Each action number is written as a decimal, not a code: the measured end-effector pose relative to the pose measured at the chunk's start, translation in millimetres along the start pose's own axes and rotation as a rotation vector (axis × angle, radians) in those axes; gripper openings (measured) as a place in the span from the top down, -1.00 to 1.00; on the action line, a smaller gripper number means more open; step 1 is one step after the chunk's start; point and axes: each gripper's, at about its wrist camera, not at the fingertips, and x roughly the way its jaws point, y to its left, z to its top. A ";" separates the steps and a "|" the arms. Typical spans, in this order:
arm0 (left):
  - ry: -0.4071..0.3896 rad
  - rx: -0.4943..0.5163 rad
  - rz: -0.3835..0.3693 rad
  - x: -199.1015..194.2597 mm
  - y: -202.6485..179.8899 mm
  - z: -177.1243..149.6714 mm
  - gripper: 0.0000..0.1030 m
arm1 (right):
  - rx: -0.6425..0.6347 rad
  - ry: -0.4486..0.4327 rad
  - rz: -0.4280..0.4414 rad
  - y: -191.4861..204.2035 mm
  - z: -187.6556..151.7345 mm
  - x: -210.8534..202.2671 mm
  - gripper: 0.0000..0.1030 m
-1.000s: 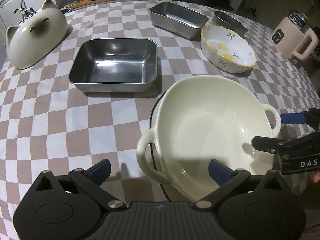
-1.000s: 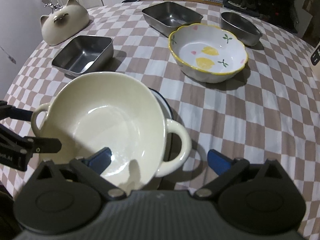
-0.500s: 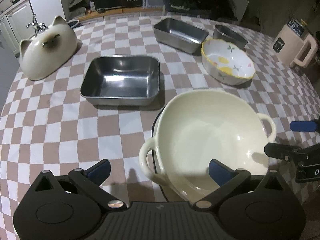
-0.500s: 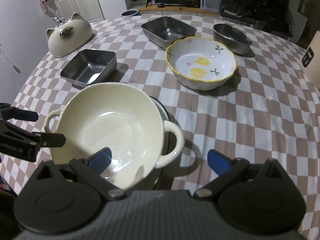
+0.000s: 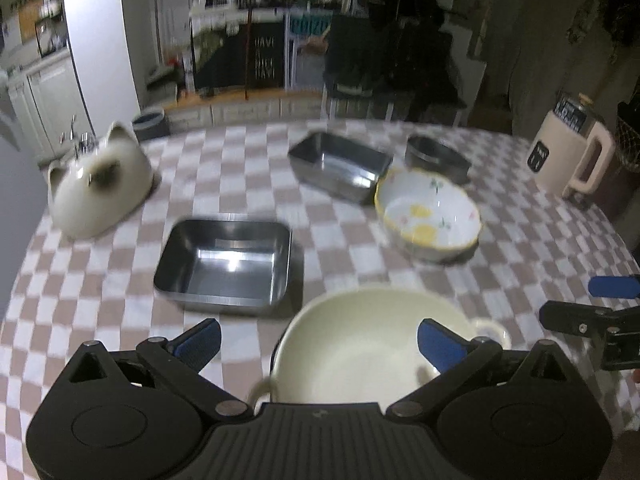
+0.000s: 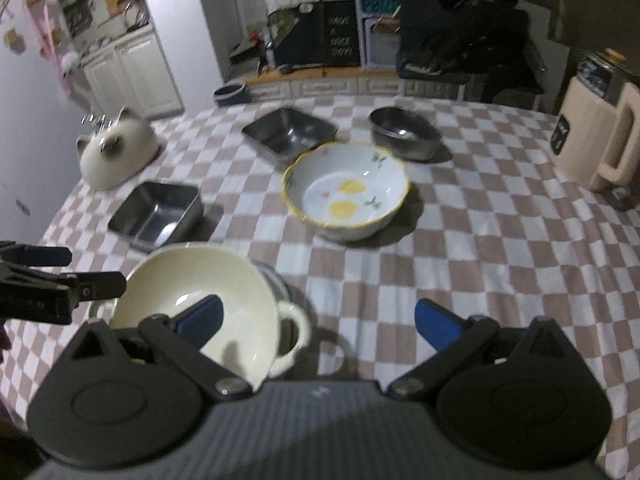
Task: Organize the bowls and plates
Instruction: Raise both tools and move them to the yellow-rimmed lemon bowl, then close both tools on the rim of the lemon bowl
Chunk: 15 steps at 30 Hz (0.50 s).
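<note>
Both fingers of the left gripper (image 5: 318, 340) are spread wide, empty, above the cream two-handled bowl (image 5: 360, 348); beyond that bowl sits a square steel pan (image 5: 224, 264). From the right wrist, the right gripper (image 6: 318, 322) is likewise spread, empty; the cream two-handled bowl (image 6: 200, 292) rests on a blue-rimmed plate (image 6: 278, 284), a lemon-patterned bowl (image 6: 346, 192) beyond it.

A home kitchen-dining room: white cabinets (image 6: 132, 76) along the wall, a chalkboard sign (image 6: 340, 42), and a table (image 6: 500, 248) with checkered cloth.
</note>
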 end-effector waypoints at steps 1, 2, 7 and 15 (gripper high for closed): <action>-0.014 -0.004 0.002 0.5 -3.0 3.3 -1.00 | 0.010 -0.007 -0.002 -3.1 2.6 -1.3 -0.99; -0.024 -0.011 0.002 1.5 -4.9 6.1 -1.00 | 0.017 -0.016 -0.003 -5.7 5.1 -2.4 -0.99; -0.071 -0.048 -0.001 8.1 -15.2 22.4 -1.00 | 0.090 -0.067 -0.003 -22.1 16.6 -4.7 -0.99; -0.078 -0.036 -0.041 35.7 -31.7 38.5 -1.00 | 0.204 -0.109 -0.061 -45.0 37.6 11.9 -0.99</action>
